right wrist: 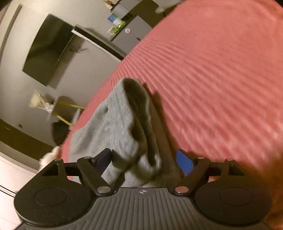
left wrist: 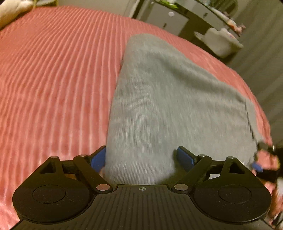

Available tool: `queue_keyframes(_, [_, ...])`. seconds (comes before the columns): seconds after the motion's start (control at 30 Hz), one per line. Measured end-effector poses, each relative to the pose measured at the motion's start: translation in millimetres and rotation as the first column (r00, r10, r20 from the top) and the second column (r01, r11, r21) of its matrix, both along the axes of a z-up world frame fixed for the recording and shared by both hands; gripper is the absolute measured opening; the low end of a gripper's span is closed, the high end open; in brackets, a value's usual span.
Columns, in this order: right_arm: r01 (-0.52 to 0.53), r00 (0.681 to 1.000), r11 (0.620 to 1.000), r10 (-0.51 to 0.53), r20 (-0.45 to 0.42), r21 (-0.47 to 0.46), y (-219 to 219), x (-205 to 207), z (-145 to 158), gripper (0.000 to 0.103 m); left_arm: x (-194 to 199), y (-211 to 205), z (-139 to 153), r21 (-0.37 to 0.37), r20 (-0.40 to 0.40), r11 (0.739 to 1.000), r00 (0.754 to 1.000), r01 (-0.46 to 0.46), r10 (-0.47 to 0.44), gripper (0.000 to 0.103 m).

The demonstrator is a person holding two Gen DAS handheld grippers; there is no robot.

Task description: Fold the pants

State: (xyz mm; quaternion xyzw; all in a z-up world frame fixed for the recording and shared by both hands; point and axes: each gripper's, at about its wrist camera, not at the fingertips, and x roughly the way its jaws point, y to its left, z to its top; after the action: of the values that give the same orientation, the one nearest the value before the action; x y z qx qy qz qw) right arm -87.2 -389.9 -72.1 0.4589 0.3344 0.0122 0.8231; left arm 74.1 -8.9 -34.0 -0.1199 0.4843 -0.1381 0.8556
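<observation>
Grey pants [left wrist: 168, 99] lie on a pink ribbed bedspread [left wrist: 53, 79]. In the left wrist view my left gripper [left wrist: 141, 157] is open, its blue pads either side of the near end of the flat grey fabric. My right gripper shows at the far right edge [left wrist: 265, 159], at the pants' corner. In the right wrist view my right gripper [right wrist: 144, 160] is open, with a bunched, layered end of the pants [right wrist: 127, 123] between its blue pads [right wrist: 184, 163]. The image is blurred.
The bedspread [right wrist: 212, 79] fills the right of the right wrist view. Beyond the bed's edge stand a dark wall TV [right wrist: 47, 49], a grey cabinet [right wrist: 129, 33], and a white stool [left wrist: 221, 42] beside a dark desk. A white pillow [left wrist: 12, 10] lies far left.
</observation>
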Motion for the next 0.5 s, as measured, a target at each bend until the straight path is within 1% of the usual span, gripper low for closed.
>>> queue_keyframes(0.07, [-0.001,1.000,1.000,0.001,-0.005,0.010,0,3,-4,0.083,-8,2,3,0.011,0.016,1.000,1.000,-0.002,0.002,0.092])
queue_keyframes(0.1, [-0.004,1.000,1.000,0.004,-0.009,0.006,2,4,-3,0.085,-10,6,3,-0.006,0.007,1.000,1.000,-0.012,0.012,0.093])
queue_keyframes(0.17, [-0.034,0.999,0.999,0.033,-0.025,-0.029,7,8,-2,0.088,-16,11,1,-0.085,-0.054,0.996,0.998,-0.018,0.013,0.093])
queue_keyframes(0.2, [-0.042,0.998,0.998,0.040,-0.049,-0.053,11,11,0,0.088,-20,14,1,-0.112,-0.076,0.993,0.997,-0.028,0.019,0.093])
queue_keyframes(0.23, [-0.040,0.997,0.997,0.036,-0.067,-0.065,14,11,2,0.088,-24,17,-1,-0.143,-0.091,0.989,0.996,-0.026,0.013,0.093])
queue_keyframes(0.3, [-0.026,0.997,0.998,0.022,-0.069,-0.065,17,5,6,0.089,-30,20,-3,-0.189,-0.110,0.982,0.994,-0.028,0.008,0.092])
queue_keyframes(0.37, [-0.013,0.999,0.998,0.011,-0.046,-0.055,19,-6,8,0.089,-31,13,-6,-0.212,-0.120,0.977,0.993,-0.027,0.001,0.091])
queue_keyframes(0.4, [-0.004,0.999,0.999,0.003,-0.034,-0.043,19,-11,8,0.089,-29,10,-8,-0.224,-0.130,0.974,0.991,-0.022,-0.007,0.087])
queue_keyframes(0.43, [0.014,1.000,1.000,-0.014,-0.020,-0.023,20,-16,7,0.089,-27,6,-8,-0.231,-0.141,0.973,0.990,-0.025,-0.008,0.086])
queue_keyframes(0.47, [0.032,0.999,0.999,-0.032,-0.009,-0.001,20,-22,4,0.089,-29,4,-9,-0.240,-0.127,0.971,0.992,-0.018,-0.013,0.086])
queue_keyframes(0.5, [0.047,0.999,0.999,-0.047,-0.004,0.023,20,-25,3,0.089,-28,-1,-8,-0.233,-0.112,0.972,0.994,-0.009,-0.017,0.084])
